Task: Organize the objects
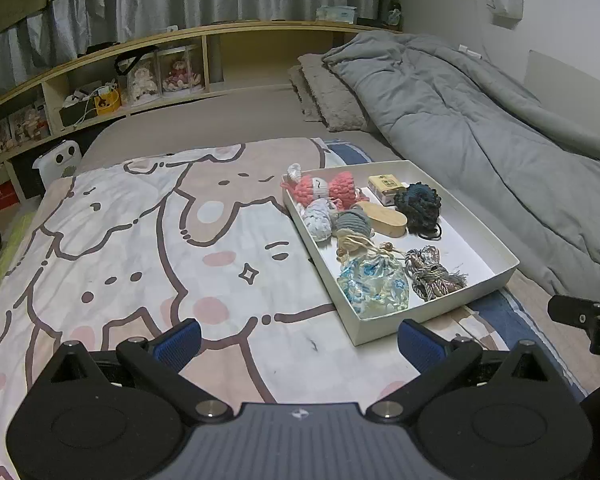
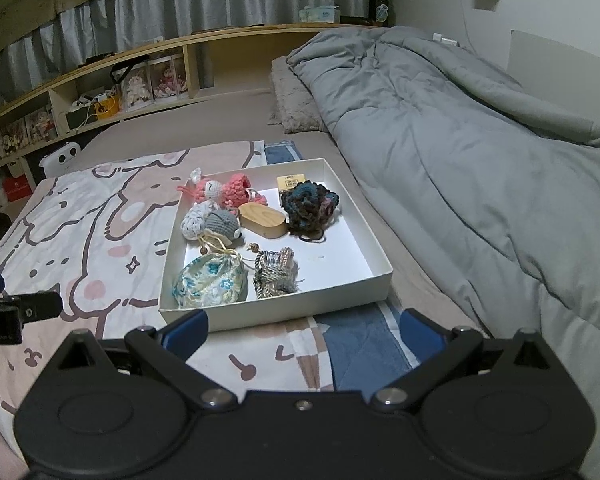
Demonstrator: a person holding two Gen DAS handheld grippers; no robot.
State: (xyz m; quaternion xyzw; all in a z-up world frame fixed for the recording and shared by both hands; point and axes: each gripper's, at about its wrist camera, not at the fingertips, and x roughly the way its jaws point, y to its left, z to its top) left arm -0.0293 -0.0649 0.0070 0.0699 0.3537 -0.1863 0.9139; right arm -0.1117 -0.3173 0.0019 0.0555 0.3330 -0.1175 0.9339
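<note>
Both your grippers hang with jaws spread wide and nothing between them: the left gripper (image 1: 300, 340) at bottom center of its view, the right gripper (image 2: 304, 334) likewise. The white box (image 2: 284, 312) of yarn toys (image 2: 224, 190) and a floral pouch (image 2: 210, 282) sits mid-frame on the cartoon blanket (image 1: 140, 240).

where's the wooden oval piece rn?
In the white box, mid-tray in both views: the wooden oval piece lies between the grey crochet ball on its left and the dark crochet bundle on its right.
</note>
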